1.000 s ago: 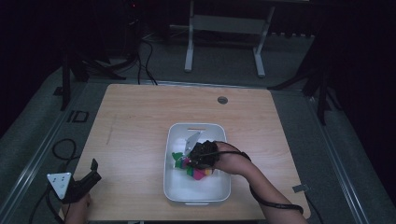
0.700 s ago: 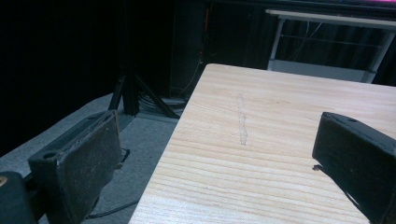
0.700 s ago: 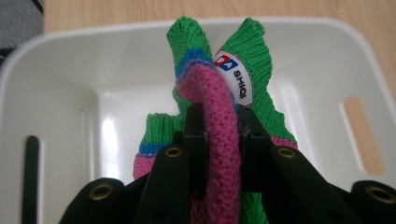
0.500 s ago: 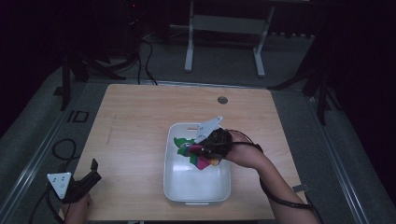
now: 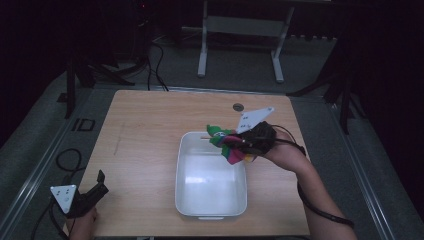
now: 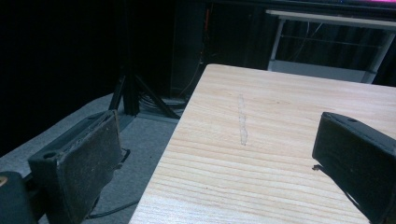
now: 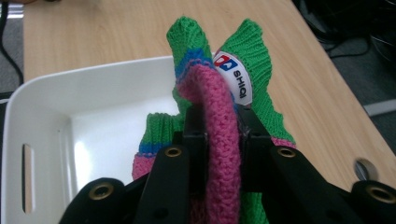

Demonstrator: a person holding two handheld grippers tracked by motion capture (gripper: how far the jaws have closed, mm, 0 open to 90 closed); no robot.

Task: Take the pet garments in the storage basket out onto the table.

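Holding: my right gripper (image 7: 219,140) pinches the knitted sock (image 7: 212,107)
Sock colours: pink, green, blue band, white label
Left gripper (image 6: 224,154): jaws wide, nothing between

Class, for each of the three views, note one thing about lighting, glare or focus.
High view: dim surroundings, glare patch on the white bin's floor. Left gripper view: near jaws soft, black background. Right gripper view: the knitted cloth is evenly lit and sharp, the bin faintly glossy.
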